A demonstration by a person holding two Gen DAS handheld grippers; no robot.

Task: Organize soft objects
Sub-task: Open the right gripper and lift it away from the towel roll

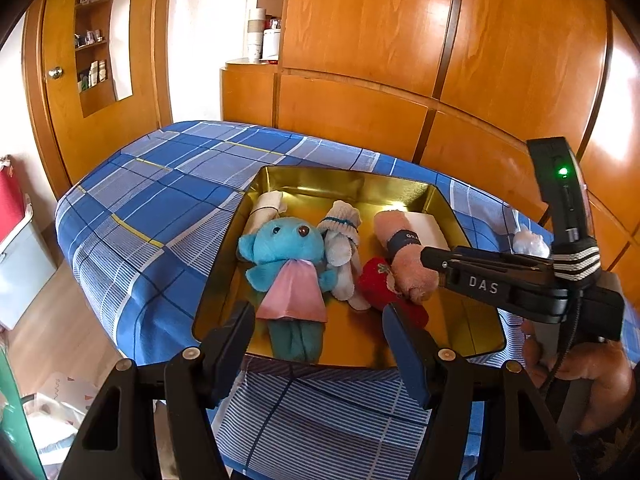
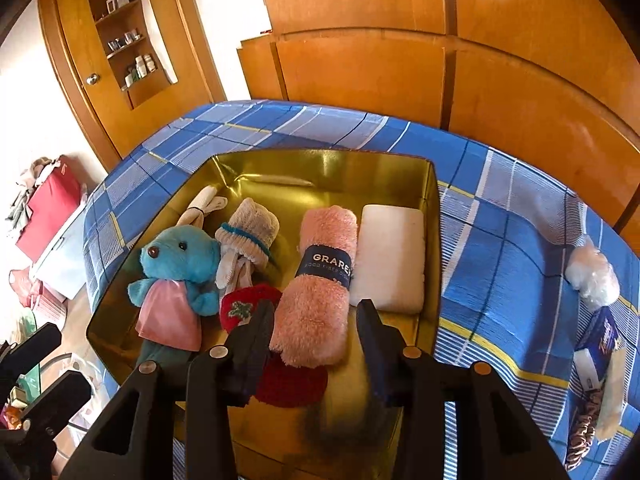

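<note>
5 soft things lie inside the gold tin [image 2: 434, 216], which sits on the blue plaid bed [image 2: 500, 248] and serves as landmark. Largest is the blue plush bear [image 2: 180, 264] at the tin's left side: light, squashy, best pinched at the torso under its pink dress. Next, the pink rolled towel [image 2: 316, 284] right of centre, fluffy and yielding; its paper band is the firm spot, though the fleece ends may slip or unroll. Against the tin's right wall lies the white sponge block [image 2: 390, 256], springy, easy to squeeze across its short sides. Between bear and towel, the white sock bundle [image 2: 248, 236] is limp, so I would take it at the blue-striped cuff. Smallest showing, the red knit piece [image 2: 288, 380] near the tin's front, is floppy.

Right claw [image 2: 316, 344] stands part open, straddling the towel's near end without pressing it. Left claw [image 1: 320, 336] hovers half open and empty over the tin's front rim.
</note>
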